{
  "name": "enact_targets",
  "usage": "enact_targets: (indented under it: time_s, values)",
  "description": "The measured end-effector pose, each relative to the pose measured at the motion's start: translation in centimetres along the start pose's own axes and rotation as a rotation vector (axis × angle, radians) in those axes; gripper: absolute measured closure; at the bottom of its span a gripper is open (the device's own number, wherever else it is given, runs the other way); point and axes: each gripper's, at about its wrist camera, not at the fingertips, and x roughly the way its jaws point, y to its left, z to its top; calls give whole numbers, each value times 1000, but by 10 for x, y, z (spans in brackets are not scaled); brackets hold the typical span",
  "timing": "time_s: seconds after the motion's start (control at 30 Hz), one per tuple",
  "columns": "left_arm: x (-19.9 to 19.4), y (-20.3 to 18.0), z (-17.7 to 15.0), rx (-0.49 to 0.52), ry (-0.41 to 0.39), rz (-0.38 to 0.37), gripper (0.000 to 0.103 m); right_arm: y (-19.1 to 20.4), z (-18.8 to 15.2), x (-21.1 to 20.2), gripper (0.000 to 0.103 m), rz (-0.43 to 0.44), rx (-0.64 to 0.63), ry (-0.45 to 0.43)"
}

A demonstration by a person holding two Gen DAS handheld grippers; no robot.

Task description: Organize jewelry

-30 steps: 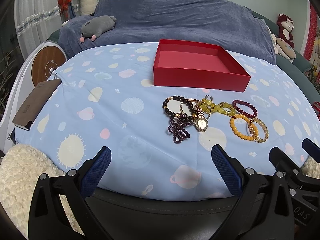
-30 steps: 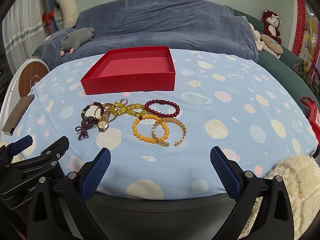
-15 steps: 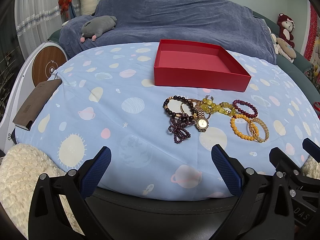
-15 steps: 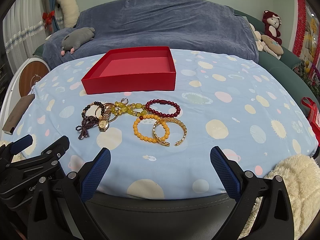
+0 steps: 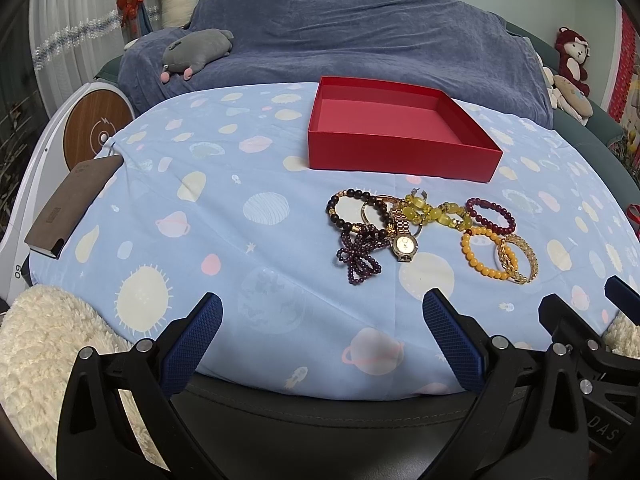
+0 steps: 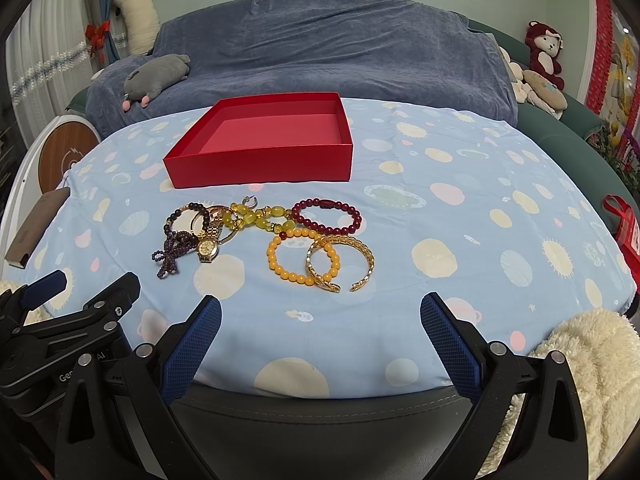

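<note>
Both sets of jaws stood wide apart, empty, at the near edge of the tabletop (image 6: 500, 184). Jewelry lay in a left-right row just in front of the empty red box (image 6: 260, 160). The gold cuff (image 6: 340, 264) sat dead ahead of the right gripper (image 6: 320, 344), open end toward it. For the left gripper (image 5: 322, 344), the purple bead strand (image 5: 360, 252) and watch (image 5: 404, 240) lay ahead, slightly right. Right looked nearer the cuff.
</note>
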Motion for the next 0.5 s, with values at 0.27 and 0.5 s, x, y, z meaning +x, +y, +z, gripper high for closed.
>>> enact_targets:
  time_s: [0.27,0.5]
  values:
    - [0,0,0,-1,1,0,7,0,-1,0,7,-2,-2,2]
    - [0,0,0,-1,0,0,7,0,-1,0,7,0,-1,2]
